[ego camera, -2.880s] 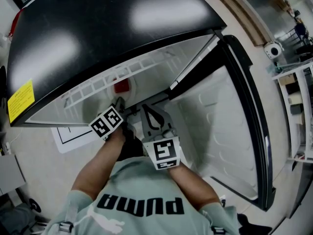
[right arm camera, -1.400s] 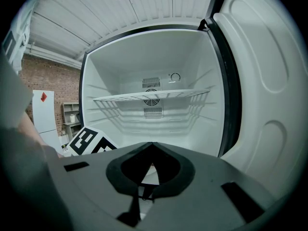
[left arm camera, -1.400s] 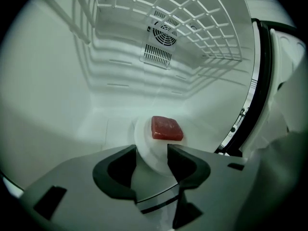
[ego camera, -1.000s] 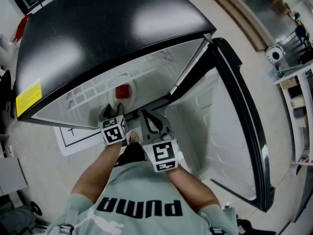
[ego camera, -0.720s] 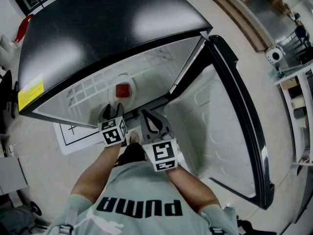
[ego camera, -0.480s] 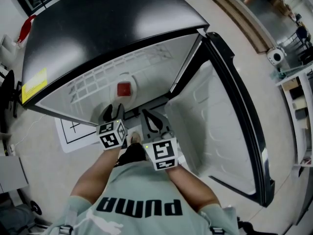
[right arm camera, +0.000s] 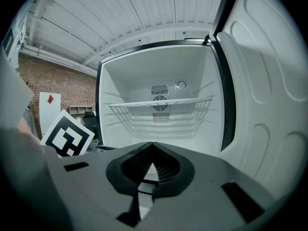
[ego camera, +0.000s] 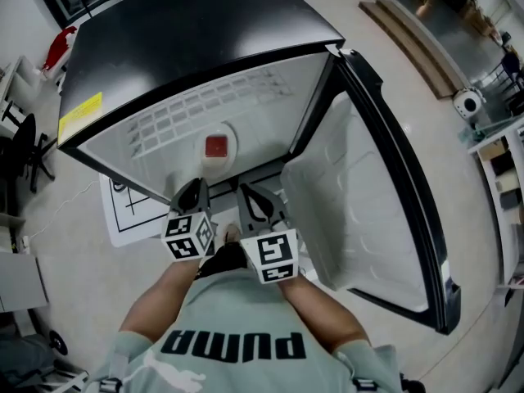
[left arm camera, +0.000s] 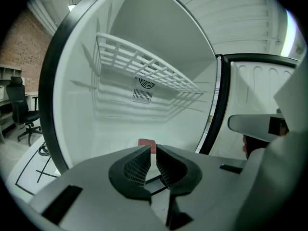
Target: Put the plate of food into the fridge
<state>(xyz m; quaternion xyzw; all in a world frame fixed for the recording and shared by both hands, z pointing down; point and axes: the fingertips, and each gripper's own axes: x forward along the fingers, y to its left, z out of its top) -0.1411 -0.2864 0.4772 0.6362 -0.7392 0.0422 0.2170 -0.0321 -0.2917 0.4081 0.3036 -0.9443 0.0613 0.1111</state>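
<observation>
**A:** Left gripper [left arm camera: 153, 150] up close: jaws closing, a thin gap showing, nothing between them!

**B:** Right gripper [right arm camera: 152, 146] is sitting with its jaws pressed together, empty.

**A:** Just beyond, the plate [ego camera: 232, 143] of red food [ego camera: 215, 146] is resting inside the fridge [ego camera: 188, 31], below the wire shelf [left arm camera: 144, 66].

**B:** And the door [ego camera: 360, 203] is hanging wide open on the right.

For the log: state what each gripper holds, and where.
Nothing. The left gripper is closing its jaws on nothing; the right gripper is shut, empty. The plate sits in the fridge.
</observation>
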